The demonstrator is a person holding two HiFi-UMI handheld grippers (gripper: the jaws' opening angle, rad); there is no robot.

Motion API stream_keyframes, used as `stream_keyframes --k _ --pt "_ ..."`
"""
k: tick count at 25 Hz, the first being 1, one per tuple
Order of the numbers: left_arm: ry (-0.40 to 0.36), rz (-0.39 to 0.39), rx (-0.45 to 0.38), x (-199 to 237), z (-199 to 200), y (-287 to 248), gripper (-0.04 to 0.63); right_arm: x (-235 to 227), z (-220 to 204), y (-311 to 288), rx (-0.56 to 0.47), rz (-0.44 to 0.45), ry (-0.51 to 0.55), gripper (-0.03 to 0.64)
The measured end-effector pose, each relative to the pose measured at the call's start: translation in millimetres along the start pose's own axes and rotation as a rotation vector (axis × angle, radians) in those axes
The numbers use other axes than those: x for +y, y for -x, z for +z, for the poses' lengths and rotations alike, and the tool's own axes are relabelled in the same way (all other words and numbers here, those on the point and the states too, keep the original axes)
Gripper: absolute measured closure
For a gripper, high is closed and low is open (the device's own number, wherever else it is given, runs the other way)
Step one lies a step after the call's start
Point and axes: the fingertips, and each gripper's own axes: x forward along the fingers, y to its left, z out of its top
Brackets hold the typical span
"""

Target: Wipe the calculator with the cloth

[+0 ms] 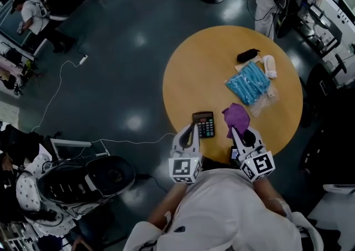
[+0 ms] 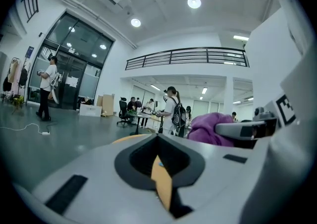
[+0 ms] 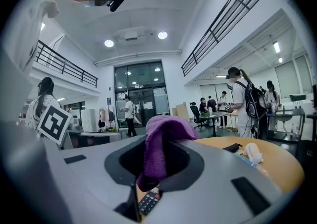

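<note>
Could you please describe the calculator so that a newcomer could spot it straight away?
Find the round wooden table and look at its near edge in the head view. The small black rectangular calculator lies flat there, left of the purple cloth; it alone has a display and rows of keys.
</note>
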Motion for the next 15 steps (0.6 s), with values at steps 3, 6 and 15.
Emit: stream_keyframes --k 3,6,15 --pt "0.004 0.006 -0.004 -4 1 2 0.588 0 3 2 -0.008 0.008 0.001 0.548" --pt "0.009 0.005 -0.006 -3 2 5 0.588 2 3 2 -0.009 0.013 -0.002 0.548" --pt "-0.001 0.008 -0.02 -10 9 14 0.588 -3 6 7 0.001 -0.017 -0.004 0.548"
